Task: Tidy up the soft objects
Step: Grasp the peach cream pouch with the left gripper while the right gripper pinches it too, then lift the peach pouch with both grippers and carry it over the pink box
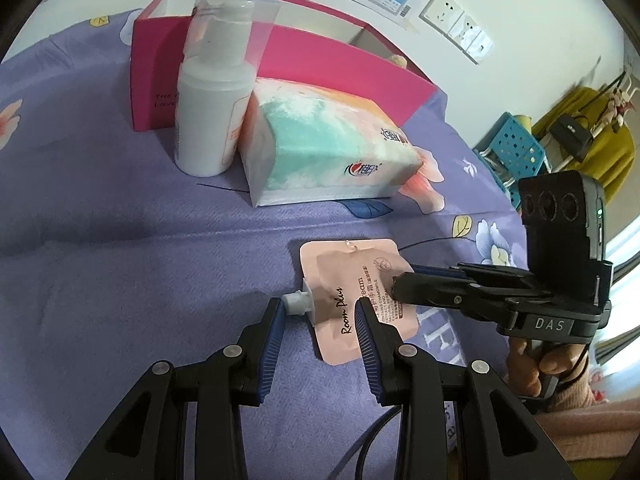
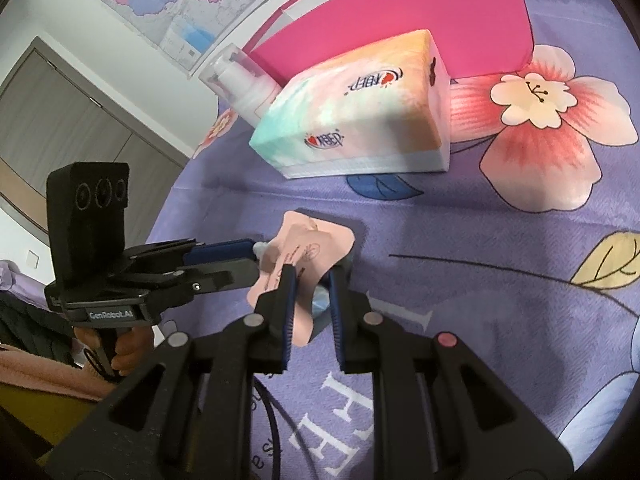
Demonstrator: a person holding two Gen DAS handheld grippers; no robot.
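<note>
Two grippers meet on one small pink pouch (image 1: 354, 298), which lies on a purple flowered cloth (image 1: 120, 260).

Beyond the left gripper's (image 1: 320, 312) jaws and to their left stands a white pump bottle (image 1: 212, 112) under a clear cap. Just to its right a soft tissue pack (image 1: 324, 148) lies on its side. Behind both is an open pink box (image 1: 280, 60); only a little of its inside shows, so I cannot say whether anything is in it.

The left gripper's jaws are pressed onto the spout end of the pouch, with the small white cap (image 1: 295, 303) just between the tips. From the right side the right gripper (image 1: 400, 286) comes in; in its own view its jaws pinch the far edge of the pouch, which bends up between the blue pads (image 2: 289, 304).

My judgement is that the task is at an early point: the pouch is gripped but not yet put away, and the tissue pack and the bottle are outside the box. If the box is the goal, all three must still go in.

For writing, the pouch shows "Room Plus" and part of a word ending in "ream". The right gripper carries "DAS", the left one "GenRobot.AI" in the right view. The tissue pack has a red logo that I cannot read.
</note>
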